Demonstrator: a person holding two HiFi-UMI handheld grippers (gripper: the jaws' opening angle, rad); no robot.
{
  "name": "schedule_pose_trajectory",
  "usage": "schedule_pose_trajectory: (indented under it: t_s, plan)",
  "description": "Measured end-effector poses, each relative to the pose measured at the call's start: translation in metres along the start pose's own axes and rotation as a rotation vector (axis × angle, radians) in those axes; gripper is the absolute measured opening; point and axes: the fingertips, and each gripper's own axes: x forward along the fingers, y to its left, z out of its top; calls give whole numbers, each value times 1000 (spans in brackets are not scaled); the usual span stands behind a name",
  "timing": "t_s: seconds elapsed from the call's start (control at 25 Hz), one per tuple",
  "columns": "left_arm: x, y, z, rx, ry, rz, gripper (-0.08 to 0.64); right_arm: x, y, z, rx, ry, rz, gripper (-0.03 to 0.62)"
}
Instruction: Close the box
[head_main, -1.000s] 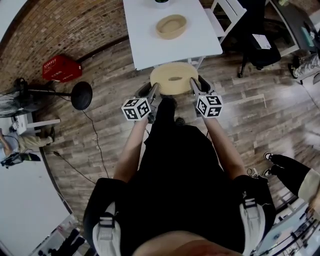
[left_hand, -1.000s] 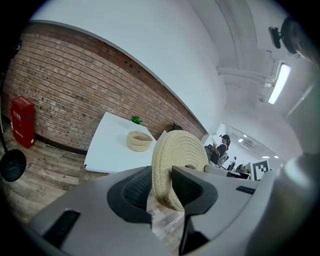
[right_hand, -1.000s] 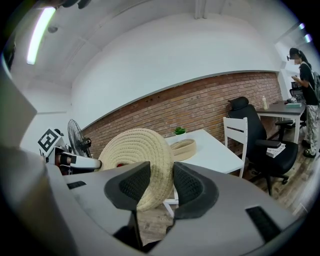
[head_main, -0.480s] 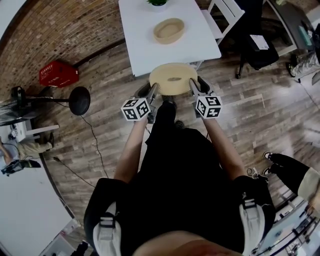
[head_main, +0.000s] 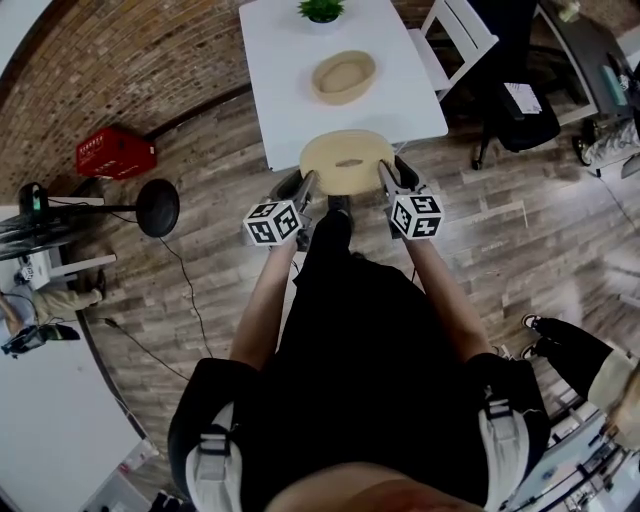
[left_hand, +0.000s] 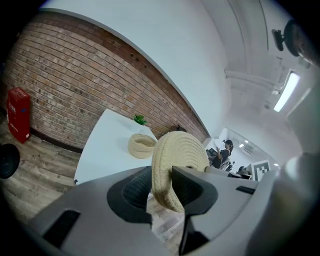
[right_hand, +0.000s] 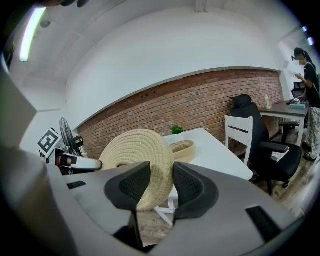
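**Spotter:** Count with me. You have two grippers, one lid (head_main: 346, 160), one box (head_main: 343, 77), and one white table (head_main: 290, 60) that I will place everything by.

**Checker:** And around the table?

**Spotter:** One plant (head_main: 322, 10) stands at the table's far edge. Two chairs are on its right: a white chair (head_main: 455, 30) just beside it and a black office chair (head_main: 520, 95) beyond that one. One red crate (head_main: 115, 152) sits on the floor off the table's left, against the brick wall.

**Checker:** Where is the box?

**Spotter:** It is an open woven oval near the middle of the table, between the plant and the near edge.

**Checker:** What are your jaws doing?

**Spotter:** Your left gripper (left_hand: 162, 182) pinches the lid's left rim, with both pads pressed on the coiled weave. Your right gripper (right_hand: 157, 182) pinches the opposite rim the same way. Neither pair is spread free or pressed together empty.

**Checker:** So where is the lid?

**Spotter:** It hangs between your two grippers, roughly flat, with its round face up in the head view. It is in the air at the table's near edge and well apart from the box. The lid touches neither the table nor the box.
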Motion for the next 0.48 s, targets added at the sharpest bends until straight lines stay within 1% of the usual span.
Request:
schedule_pose_trajectory:
  t_s: [0.48]
  plan:
    - [49, 33, 42, -47, 3, 12, 130, 71, -21, 35, -3, 31, 8, 130]
